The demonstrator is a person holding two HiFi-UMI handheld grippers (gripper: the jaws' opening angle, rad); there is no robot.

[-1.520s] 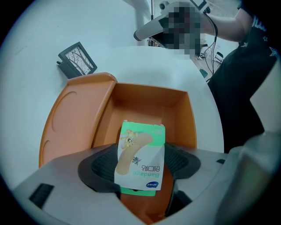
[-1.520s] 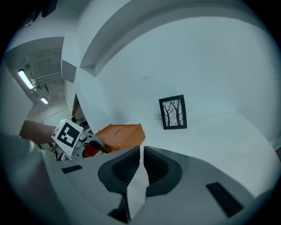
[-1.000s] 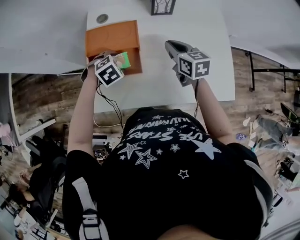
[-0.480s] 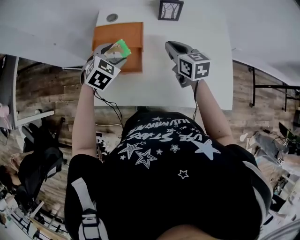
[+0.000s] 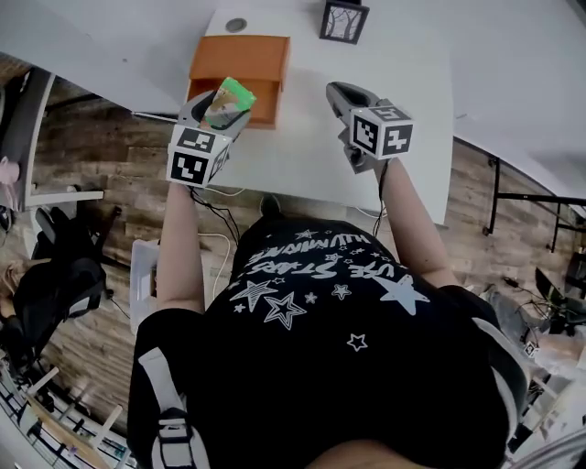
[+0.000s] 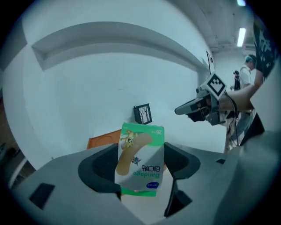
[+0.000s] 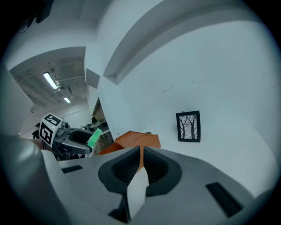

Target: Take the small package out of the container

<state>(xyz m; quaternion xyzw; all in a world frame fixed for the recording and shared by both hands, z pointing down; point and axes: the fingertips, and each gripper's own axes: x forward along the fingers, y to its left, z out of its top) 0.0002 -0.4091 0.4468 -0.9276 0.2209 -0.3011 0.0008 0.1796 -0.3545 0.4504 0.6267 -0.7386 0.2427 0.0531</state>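
1. Spreading across the top of the head view, a white table (image 5: 366, 119) stood against pale walls, with wood-plank floor (image 5: 101, 156) below its near edge.
2. An orange container (image 5: 240, 57) sat at the table's left end, and a small framed picture (image 5: 343, 20) stood to its right, further back.
3. The left gripper (image 5: 220, 103) had its jaws clamped on the small package (image 6: 140, 160), a green-and-white bandage pack held up off the table by the container's near edge.
4. The right gripper (image 7: 140, 165) hovered over the table with its jaws pressed together and nothing between them.
5. A second earlier the package had been low at the container's front. Now it was up and drawn toward the person, while the right gripper hadn't budged.
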